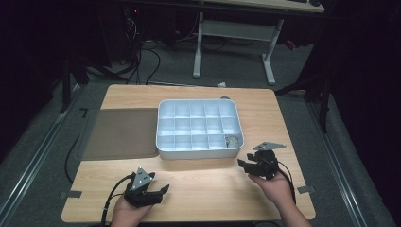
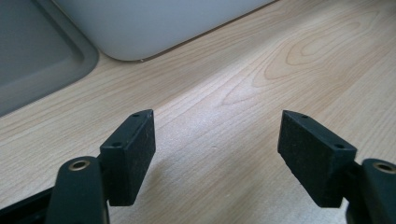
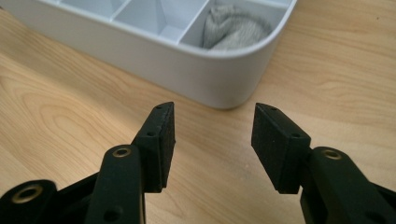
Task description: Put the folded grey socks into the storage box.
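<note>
High view: we see both tongs released, nothing between their jaws.
Left gripper [image 1: 158, 193] at 7 o'clock, right gripper [image 1: 245, 165] at 5; grey cloth [image 1: 231, 141] in tray [image 1: 163, 127] corner cell.

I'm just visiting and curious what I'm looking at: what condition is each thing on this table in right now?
Compartment box: lid off, nearly all compartments bare.
Grey cloth: crumpled in the box's near right corner compartment.
Grey lid: lying flat on the table, left of the box.
Left gripper: jaws wide apart, nothing between them, over bare wood.
Right gripper: jaws apart, holding nothing, pointing at the box's corner.
Table: wooden, level.
</note>
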